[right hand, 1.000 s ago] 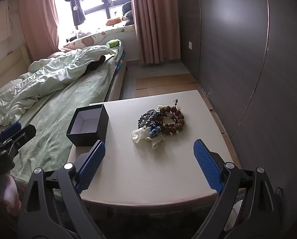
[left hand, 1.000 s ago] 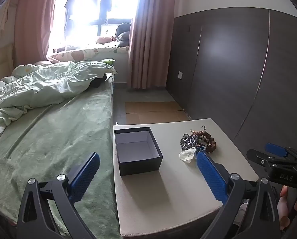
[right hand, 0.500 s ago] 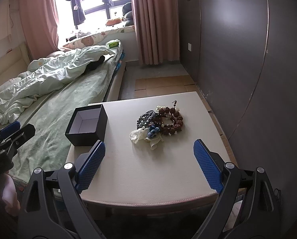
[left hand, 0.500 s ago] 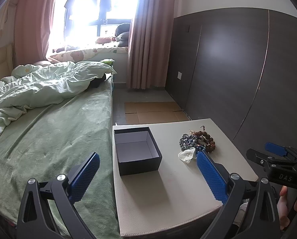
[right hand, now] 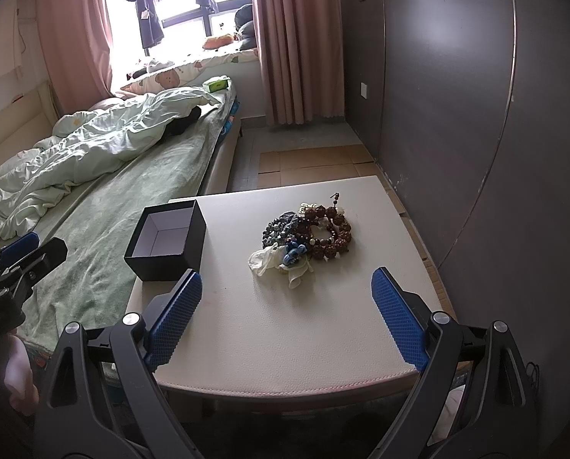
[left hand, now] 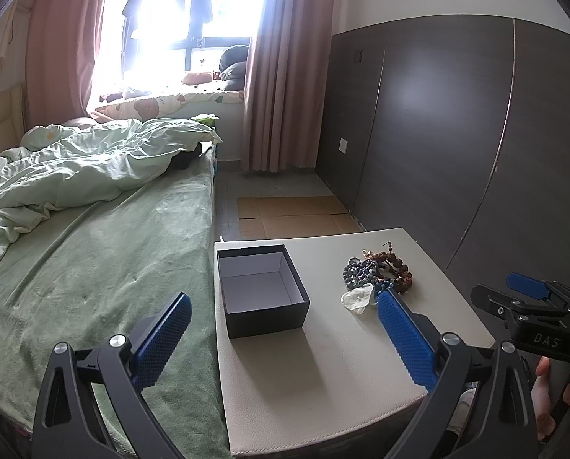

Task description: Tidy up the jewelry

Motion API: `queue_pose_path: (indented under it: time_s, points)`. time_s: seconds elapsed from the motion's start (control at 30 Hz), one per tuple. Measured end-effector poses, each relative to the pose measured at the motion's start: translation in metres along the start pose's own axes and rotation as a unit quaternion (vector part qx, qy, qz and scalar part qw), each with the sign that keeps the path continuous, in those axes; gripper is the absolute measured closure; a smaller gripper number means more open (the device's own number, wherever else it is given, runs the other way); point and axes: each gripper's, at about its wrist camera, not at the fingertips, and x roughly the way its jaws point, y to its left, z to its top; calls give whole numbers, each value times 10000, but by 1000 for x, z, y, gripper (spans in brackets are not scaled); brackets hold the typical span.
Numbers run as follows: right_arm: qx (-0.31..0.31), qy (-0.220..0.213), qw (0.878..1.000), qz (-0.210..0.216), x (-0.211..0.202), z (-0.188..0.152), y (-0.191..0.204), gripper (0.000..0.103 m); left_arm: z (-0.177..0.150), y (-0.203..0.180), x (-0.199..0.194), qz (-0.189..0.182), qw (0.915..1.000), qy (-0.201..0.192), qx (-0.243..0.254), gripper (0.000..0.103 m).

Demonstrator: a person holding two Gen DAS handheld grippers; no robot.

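Beige bedside table (right hand: pixel 285 329); both tongs spread apart, empty; I'd lower right gripper (right hand: pixel 285 313) onto 1 brown bracelet (right hand: pixel 331 233), center frame, then black box (right hand: pixel 166 237).

A bedroom is lit by strong daylight from a window (left hand: pixel 193 34) framed by pink curtains (left hand: pixel 285 76), with clothes (right hand: pixel 147 4) hung against the glass. A bed (left hand: pixel 93 267) covered in green is seen along the left, a pale duvet (left hand: pixel 74 168) rumpled on it. Dark wall panels (left hand: pixel 438 134) line the right side; cardboard sheets (left hand: pixel 289 214) are laid on the floor.
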Motion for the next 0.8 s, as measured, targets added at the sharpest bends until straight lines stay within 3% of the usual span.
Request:
queue_pose_path:
  time_s: [0.8]
  points:
    - [-4,-12,10000,-18,-1,0,-1,11,1,-4,0,-47,10000,-13,1,8]
